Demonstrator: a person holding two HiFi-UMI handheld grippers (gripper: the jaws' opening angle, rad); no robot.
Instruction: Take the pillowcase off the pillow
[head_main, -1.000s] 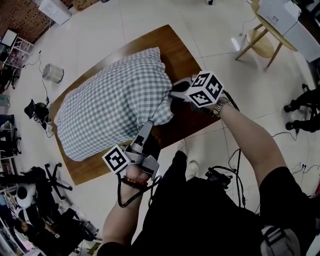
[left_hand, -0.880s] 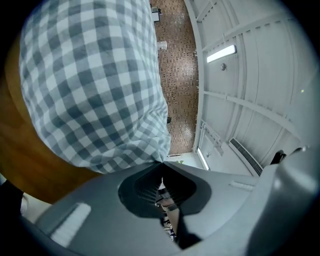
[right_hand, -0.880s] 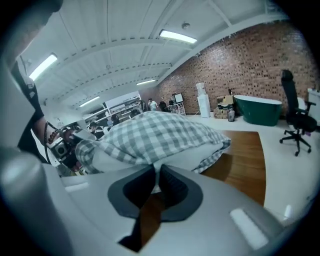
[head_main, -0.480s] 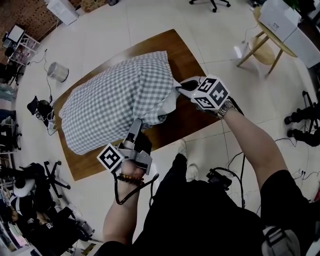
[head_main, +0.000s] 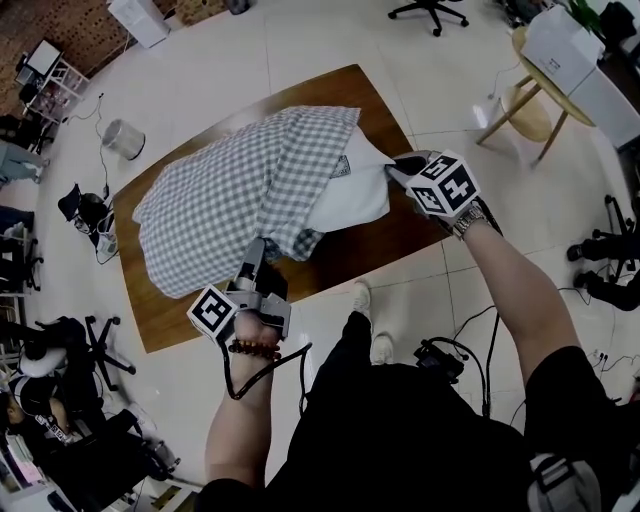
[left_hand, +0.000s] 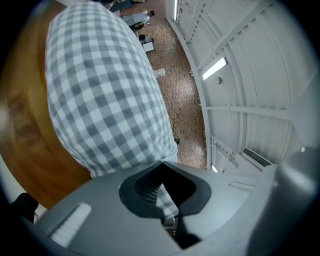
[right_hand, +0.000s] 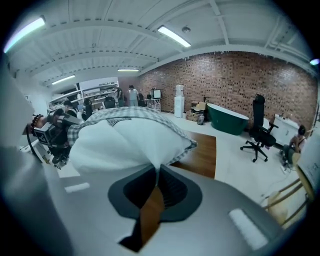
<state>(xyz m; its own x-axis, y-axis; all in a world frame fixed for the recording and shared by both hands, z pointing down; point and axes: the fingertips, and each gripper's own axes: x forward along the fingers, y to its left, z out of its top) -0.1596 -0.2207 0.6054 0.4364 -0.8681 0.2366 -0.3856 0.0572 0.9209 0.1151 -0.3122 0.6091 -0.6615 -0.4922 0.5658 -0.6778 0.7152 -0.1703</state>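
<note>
Grey-and-white checked pillowcase (head_main: 225, 200), centre frame on the wooden surface (head_main: 375, 245), with the white pillow (head_main: 358, 192) bared at its right end. Left hand-held gripper (head_main: 258, 252) is clamped on the pillowcase hem; right hand-held gripper (head_main: 396, 171) pinches the pillow corner. Small label (head_main: 341, 168) on the pillow, print illegible.

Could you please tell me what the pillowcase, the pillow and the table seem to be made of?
The pillowcase: thin woven cloth, matte, grey-white check, creasing softly.
The pillow: white fabric shell, puffy, probably fibre-filled.
The table: wood or veneer, brown grain, slight sheen.

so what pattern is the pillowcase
The pillowcase is a grey-and-white check, clearest in the left gripper view.
</note>
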